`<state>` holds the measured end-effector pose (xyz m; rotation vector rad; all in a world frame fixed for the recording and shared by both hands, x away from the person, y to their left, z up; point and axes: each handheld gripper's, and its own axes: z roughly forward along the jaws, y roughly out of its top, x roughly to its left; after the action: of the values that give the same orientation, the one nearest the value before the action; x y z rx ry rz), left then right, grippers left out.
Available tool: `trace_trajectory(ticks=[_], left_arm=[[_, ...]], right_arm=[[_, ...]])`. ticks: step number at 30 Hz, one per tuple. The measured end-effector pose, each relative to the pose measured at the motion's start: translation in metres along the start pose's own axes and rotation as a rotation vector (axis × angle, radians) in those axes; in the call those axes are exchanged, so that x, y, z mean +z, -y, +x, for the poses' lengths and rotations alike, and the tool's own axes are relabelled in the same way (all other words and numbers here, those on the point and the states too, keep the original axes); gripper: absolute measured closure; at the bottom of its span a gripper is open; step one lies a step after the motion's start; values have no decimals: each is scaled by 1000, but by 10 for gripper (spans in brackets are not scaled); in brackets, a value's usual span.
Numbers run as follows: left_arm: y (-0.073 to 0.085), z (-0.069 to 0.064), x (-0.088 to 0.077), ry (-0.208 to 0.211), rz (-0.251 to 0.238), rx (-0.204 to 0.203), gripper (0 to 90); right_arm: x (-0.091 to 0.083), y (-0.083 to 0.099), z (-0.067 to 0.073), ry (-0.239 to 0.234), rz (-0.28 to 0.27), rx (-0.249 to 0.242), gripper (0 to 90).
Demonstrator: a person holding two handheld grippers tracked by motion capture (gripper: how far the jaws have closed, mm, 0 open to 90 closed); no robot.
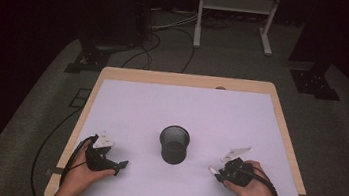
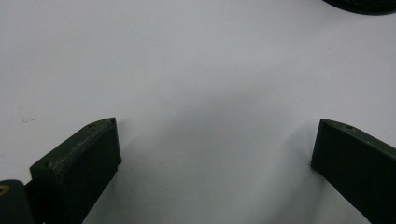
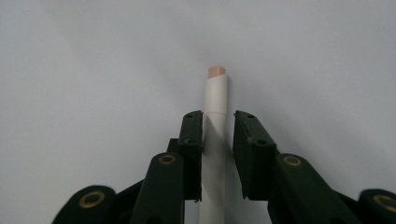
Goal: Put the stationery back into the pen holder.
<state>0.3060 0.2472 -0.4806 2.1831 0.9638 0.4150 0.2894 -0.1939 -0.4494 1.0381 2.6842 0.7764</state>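
White stick: a slim white stick (image 3: 215, 140) with a tan tip, perhaps a marker or crayon, lies lengthwise between the right gripper's jaws, tip pointing away from the hand. In the high view its pale end (image 1: 212, 170) pokes out toward the cup, above the front-right part of the worktop.
Right gripper: the right gripper (image 3: 218, 122) has its jaws drawn in close on the stick. The left pad touches it; a thin gap seems to show at the right pad, so the grip looks light. No earlier picture shows whether it is tightening or easing.
Why held so: gripped along its length with the tip leading, the stick can be tilted upright and dropped into the cup, which is my reading of the work.
Mesh cup: a black mesh cup (image 1: 174, 144) stands upright near the middle of the worktop, a little toward the front edge, mouth open and between the two hands.
Left gripper: the left gripper (image 1: 121, 164) rests low near the front-left corner, jaws spread wide with nothing between them, likely parked or ready to steady the cup.
Worktop: white sheet on a wood-edged table (image 1: 280, 122).
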Motion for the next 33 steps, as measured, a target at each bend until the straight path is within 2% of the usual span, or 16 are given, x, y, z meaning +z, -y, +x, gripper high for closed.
trace_trajectory(ticks=[8, 17, 21, 26, 33], left_arm=[[0, 0, 0, 0, 0, 3, 3], [0, 0, 0, 0, 0, 0, 3], [0, 0, 0, 0, 1, 0, 3], [0, 0, 0, 0, 0, 0, 3], [0, 0, 0, 0, 0, 0, 3]], right_arm=[[6, -23, -1, -12, 76, -23, 716], [22, -48, 2, -9, 217, -44, 741], [24, -53, 3, -4, 253, -38, 751], [24, -55, 1, -11, 266, -23, 775], [23, -51, -3, -30, 233, 1, 780]])
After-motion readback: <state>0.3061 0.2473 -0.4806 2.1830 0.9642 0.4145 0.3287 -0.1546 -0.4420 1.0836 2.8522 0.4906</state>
